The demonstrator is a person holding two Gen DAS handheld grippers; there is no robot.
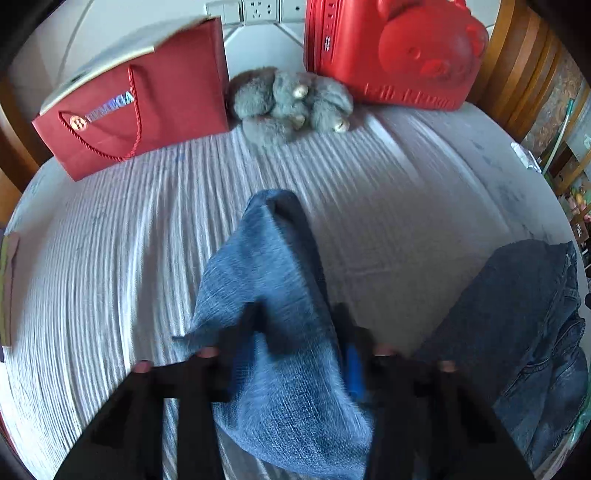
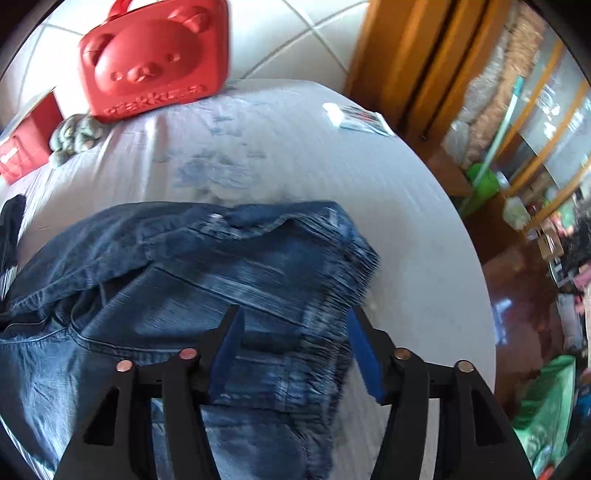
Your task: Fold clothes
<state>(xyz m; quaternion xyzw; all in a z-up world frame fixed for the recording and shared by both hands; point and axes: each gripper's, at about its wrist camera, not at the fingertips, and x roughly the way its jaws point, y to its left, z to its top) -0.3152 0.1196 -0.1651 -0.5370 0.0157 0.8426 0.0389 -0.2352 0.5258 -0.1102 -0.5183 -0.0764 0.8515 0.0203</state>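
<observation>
A bed (image 1: 110,258) with a pale, ribbed cover (image 2: 424,229) fills the room's middle, and its head meets a white tiled wall (image 2: 295,37) that carries a row of sockets (image 1: 258,11). On the bed against that wall stand a red paper bag (image 1: 147,96) and a red bear-faced case (image 1: 399,51), with a grey plush toy (image 1: 291,99) between them. Beside the bed, past the case, rises a wooden frame (image 2: 406,55); beyond it lie a dark glossy floor (image 2: 524,295) and cluttered shelves (image 2: 546,122), all in bright daylight.
</observation>
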